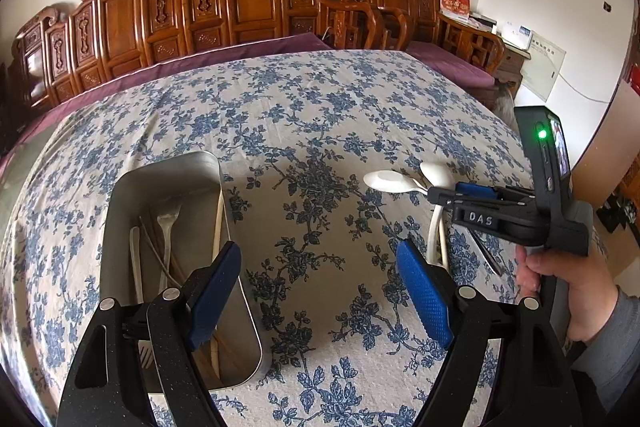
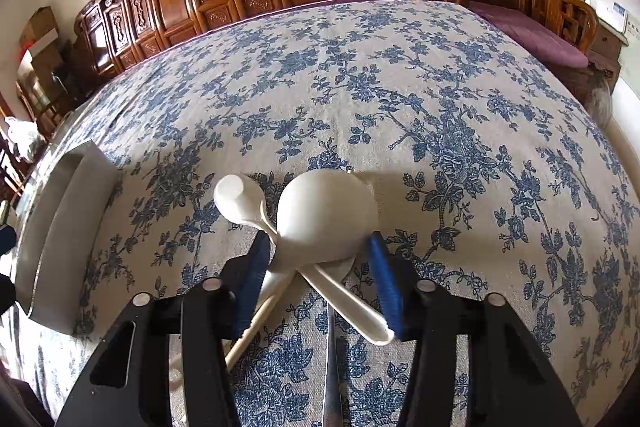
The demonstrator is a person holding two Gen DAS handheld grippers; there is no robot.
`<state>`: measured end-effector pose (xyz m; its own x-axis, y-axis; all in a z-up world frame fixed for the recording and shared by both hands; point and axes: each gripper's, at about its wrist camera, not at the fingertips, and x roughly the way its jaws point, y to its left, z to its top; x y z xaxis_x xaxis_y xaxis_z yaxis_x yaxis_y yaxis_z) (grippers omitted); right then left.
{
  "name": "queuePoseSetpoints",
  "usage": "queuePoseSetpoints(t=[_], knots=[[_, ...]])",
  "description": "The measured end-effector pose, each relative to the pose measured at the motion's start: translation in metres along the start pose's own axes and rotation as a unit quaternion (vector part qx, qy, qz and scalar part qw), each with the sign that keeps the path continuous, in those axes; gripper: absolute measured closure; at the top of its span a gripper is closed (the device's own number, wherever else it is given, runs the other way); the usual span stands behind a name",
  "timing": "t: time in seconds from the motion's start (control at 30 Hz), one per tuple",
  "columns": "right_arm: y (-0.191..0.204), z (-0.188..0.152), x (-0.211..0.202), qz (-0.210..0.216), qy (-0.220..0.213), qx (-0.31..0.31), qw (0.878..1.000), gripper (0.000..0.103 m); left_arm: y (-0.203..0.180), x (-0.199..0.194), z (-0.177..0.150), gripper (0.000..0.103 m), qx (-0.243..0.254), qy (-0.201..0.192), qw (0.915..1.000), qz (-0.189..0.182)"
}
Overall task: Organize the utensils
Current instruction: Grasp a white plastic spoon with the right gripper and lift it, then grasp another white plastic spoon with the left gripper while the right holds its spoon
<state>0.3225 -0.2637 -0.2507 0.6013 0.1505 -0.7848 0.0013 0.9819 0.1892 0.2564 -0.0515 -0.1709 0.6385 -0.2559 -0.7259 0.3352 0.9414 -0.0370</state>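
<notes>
1. At the centre of the right wrist view, two white spoons (image 2: 316,227) lie crossed on the floral tablecloth (image 2: 400,87), bowls pointing away, handles running back between the fingers.
2. The right gripper (image 2: 316,267) stands open, straddling them; it is nearer.
3. The left gripper (image 1: 320,291), open and empty, hovers beside the metal tray (image 1: 120,227) at lower left, which already holds utensils.

Open cloth: the middle of the tablecloth (image 1: 304,131) is bare.
Left side: the metal tray (image 1: 120,195) blocks the way.
Right side: crossed white spoons (image 2: 320,215) lie between the right gripper (image 2: 316,279) pads.
</notes>
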Motion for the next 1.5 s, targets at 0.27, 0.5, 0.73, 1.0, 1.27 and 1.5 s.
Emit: queuePoseSetpoints(t=[0.27, 0.5, 0.73, 1.0, 1.27, 1.5], knots=[[-0.006, -0.002, -0.006, 0.007, 0.006, 0.003, 1.000, 0.081, -0.004, 0.003, -0.002, 0.026, 0.007, 0.006, 1.0000, 0.003], [-0.019, -0.004, -0.009, 0.002, 0.012, 0.015, 1.000, 0.089, -0.006, 0.004, -0.003, 0.026, 0.011, 0.007, 0.9999, 0.003], [-0.014, 0.002, -0.024, 0.024, -0.008, 0.003, 1.000, 0.099, -0.010, 0.006, -0.005, 0.026, 0.017, 0.010, 0.9998, 0.005], [-0.025, 0.011, -0.056, 0.045, -0.042, -0.007, 0.998, 0.099, -0.025, 0.010, -0.011, 0.026, 0.023, 0.015, 0.9996, 0.010], [-0.052, 0.011, -0.066, 0.015, -0.045, -0.026, 0.999, 0.099, -0.043, 0.016, -0.004, 0.026, 0.004, 0.026, 0.9996, 0.007], [-0.072, 0.008, -0.066, -0.005, -0.039, -0.034, 0.999, 0.099, -0.077, 0.037, -0.002, 0.026, 0.004, 0.046, 0.9989, 0.000]])
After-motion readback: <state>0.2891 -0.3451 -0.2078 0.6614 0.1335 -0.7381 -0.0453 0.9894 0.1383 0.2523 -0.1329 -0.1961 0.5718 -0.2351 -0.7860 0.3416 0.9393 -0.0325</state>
